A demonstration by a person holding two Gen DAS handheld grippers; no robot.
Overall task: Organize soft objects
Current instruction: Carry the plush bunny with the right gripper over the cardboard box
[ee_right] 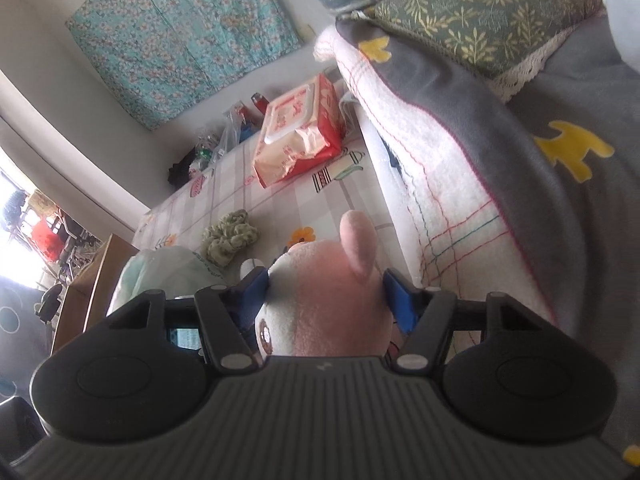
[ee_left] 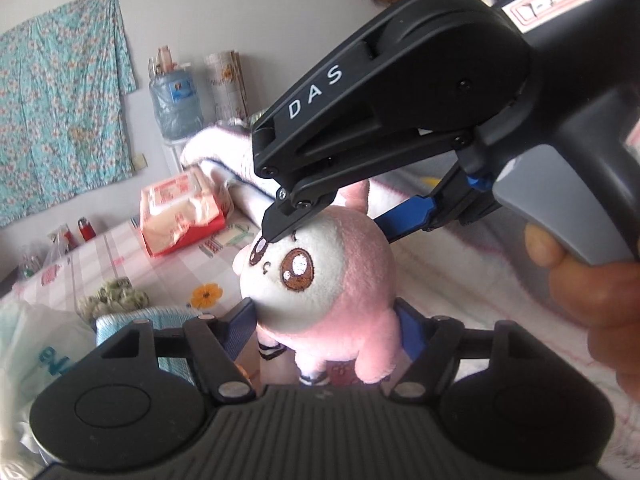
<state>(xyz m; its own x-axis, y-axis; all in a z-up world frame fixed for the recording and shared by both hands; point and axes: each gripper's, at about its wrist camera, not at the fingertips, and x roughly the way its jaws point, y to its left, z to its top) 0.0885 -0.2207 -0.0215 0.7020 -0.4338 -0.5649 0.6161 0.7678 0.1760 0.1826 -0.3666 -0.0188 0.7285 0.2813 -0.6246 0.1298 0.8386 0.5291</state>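
Above the checked tablecloth's (ee_left: 132, 256) near edge, both the left gripper (ee_left: 326, 316) and right gripper (ee_left: 320, 220) clamp the pink-and-white plush toy (ee_left: 332, 276), whose soft fur could slip free.

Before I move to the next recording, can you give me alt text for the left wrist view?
A pink and white plush toy sits gripped between the left tool at the bottom of the frame and the right tool, which pinches its head from above. Behind it, a checked tablecloth holds a red wipes pack and a green scrunchie.

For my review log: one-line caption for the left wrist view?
Both grippers clamp a pink plush toy above the checked tablecloth.
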